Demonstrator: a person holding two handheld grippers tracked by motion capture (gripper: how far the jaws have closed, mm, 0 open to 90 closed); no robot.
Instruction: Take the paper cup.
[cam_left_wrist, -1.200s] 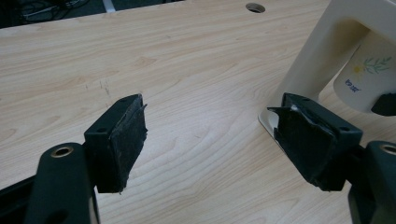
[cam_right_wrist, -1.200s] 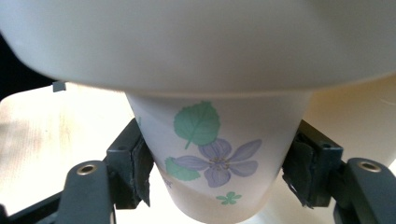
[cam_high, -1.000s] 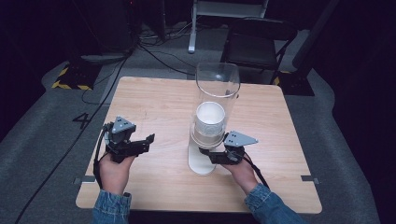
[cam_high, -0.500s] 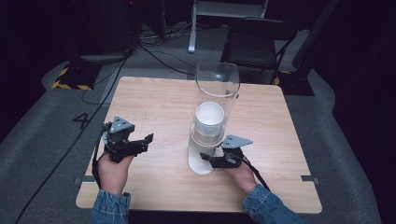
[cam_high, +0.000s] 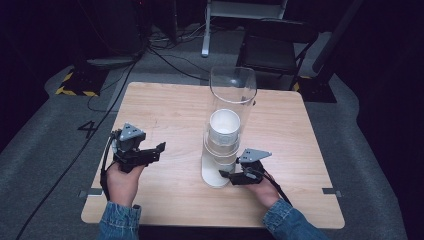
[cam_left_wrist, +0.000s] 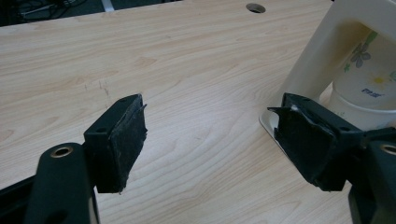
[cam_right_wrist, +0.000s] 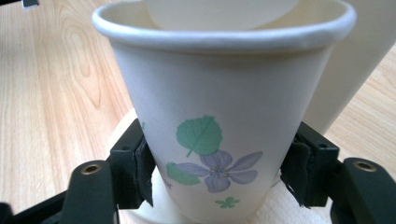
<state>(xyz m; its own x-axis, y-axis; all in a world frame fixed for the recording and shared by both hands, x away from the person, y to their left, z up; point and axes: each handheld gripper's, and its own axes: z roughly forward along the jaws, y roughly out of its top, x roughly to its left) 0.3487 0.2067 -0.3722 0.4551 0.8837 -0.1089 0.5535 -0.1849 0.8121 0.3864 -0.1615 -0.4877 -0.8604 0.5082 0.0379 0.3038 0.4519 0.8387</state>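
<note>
A clear tube dispenser (cam_high: 233, 86) stands on a white base (cam_high: 211, 176) at the middle of the wooden table (cam_high: 170, 107), with a stack of white paper cups (cam_high: 224, 128) inside. My right gripper (cam_high: 226, 176) reaches into the base from the right. In the right gripper view its jaws press both sides of the lowest flowered paper cup (cam_right_wrist: 219, 107), with another cup nested above. My left gripper (cam_high: 156, 151) hovers open over bare wood to the left of the dispenser. The left gripper view has the dispenser's white post (cam_left_wrist: 322, 51) and a flowered cup (cam_left_wrist: 369, 70) beyond the right jaw.
A black chair (cam_high: 275, 47) and a white stand leg (cam_high: 206, 30) sit behind the table's far edge. Cables (cam_high: 165, 55) run over the grey floor. A small hole (cam_left_wrist: 255, 7) lies in the tabletop near its far edge.
My right gripper has shifted slightly toward the person's side at the dispenser base. The left gripper has barely moved.
</note>
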